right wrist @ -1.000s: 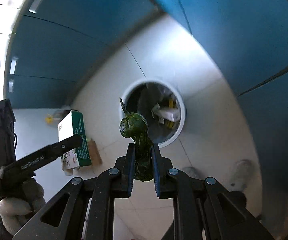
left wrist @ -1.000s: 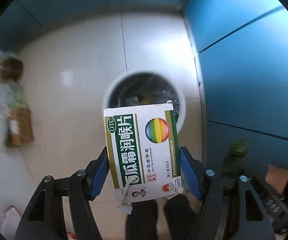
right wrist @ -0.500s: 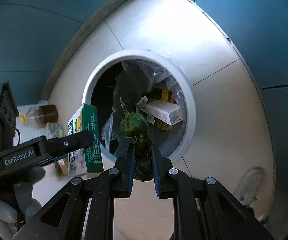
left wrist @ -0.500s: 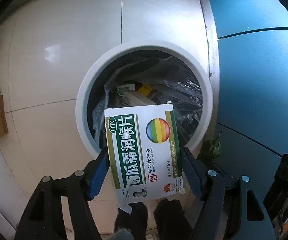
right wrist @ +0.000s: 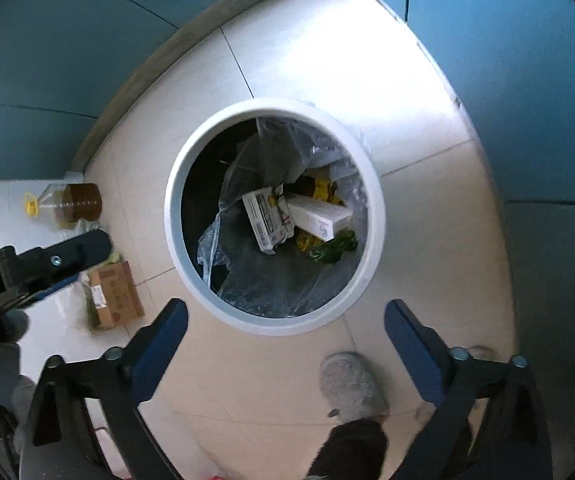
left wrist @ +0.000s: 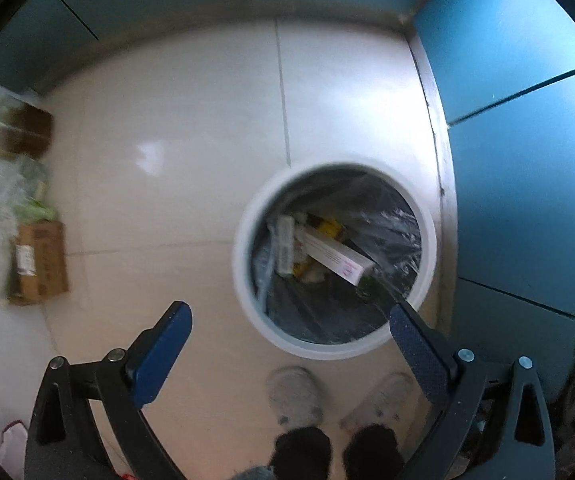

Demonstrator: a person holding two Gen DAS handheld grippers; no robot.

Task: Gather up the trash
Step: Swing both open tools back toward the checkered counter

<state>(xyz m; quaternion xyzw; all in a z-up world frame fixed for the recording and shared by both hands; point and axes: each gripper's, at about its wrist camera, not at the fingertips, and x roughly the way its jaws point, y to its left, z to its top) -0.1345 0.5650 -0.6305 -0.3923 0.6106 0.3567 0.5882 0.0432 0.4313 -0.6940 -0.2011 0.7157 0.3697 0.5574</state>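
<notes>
Both the left gripper (left wrist: 289, 334) and right gripper (right wrist: 285, 328) hang spread and empty above the round white-rimmed trash bin (right wrist: 175, 216). Its loose clear plastic liner (right wrist: 243, 272) sags inward, and later drops could catch its folds or glance off the rim onto the floor tiles.

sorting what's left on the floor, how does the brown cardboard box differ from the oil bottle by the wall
The brown cardboard box is opaque, flat-sided and lies on the floor nearer the white bin; the oil bottle is clear, rounded, shows amber liquid and lies farther away. The box carries a white label; the bottle has a yellow handle. Both lie outside the bin, beside green scraps.
</notes>
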